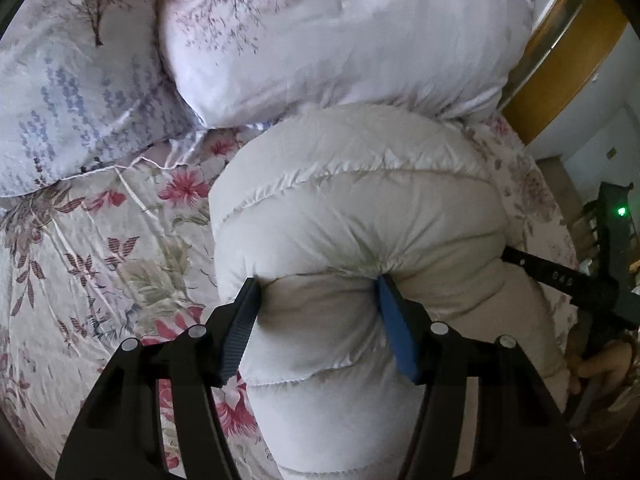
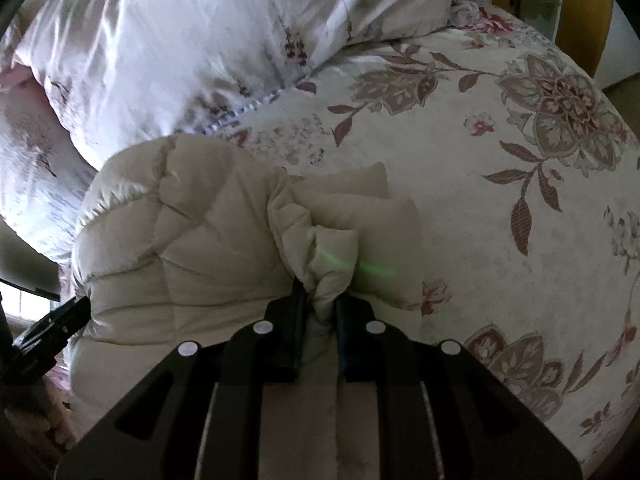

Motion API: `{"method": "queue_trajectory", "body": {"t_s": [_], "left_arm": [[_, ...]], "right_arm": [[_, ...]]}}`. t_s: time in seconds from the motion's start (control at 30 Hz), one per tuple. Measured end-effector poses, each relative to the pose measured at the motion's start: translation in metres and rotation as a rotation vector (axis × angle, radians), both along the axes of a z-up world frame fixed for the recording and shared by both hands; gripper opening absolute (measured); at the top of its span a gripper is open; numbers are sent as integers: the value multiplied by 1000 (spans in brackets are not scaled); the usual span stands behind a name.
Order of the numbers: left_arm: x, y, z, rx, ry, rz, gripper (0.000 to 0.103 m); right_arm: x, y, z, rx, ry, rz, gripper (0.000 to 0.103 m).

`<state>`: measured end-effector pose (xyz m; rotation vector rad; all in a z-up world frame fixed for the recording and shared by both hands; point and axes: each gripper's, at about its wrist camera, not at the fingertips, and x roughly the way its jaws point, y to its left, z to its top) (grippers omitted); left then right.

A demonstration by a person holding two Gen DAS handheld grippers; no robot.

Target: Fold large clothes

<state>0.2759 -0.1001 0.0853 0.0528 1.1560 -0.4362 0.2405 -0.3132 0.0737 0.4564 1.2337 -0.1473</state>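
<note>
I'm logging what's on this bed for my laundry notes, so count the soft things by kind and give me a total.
Puffy quilted jackets: 1, cream-white jacket, gripped by both grippers
Pillows: 2, white pillow with branch print and pillow with blue sprig print
Floral bedspreads: 1, bedspread under everything
Total: 4

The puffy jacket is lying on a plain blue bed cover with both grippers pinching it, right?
Not quite. The jacket lies on a flowery bed cover, white with pink and brown blooms, not plain blue; the right wrist view shows it best. Both the left gripper and the right gripper do pinch it.
</note>
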Motion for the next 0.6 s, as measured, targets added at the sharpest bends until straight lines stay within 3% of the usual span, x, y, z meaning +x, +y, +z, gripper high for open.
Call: {"method": "queue_trajectory", "body": {"t_s": [0.27, 0.33, 0.43, 0.6], "left_arm": [[9, -14, -12, 69, 21, -20, 66], [5, -8, -2, 45, -1, -10, 66], [-11, 5, 16, 8, -32, -15, 66], [-48, 24, 36, -4, -58, -51, 66]], "right_arm": [[8, -9, -9, 9, 32, 12, 18], [2, -14, 2, 27, 25, -1, 38], [-20, -26, 26, 113, -26, -17, 59], [-62, -22, 52, 232, -85, 13, 63]]}}
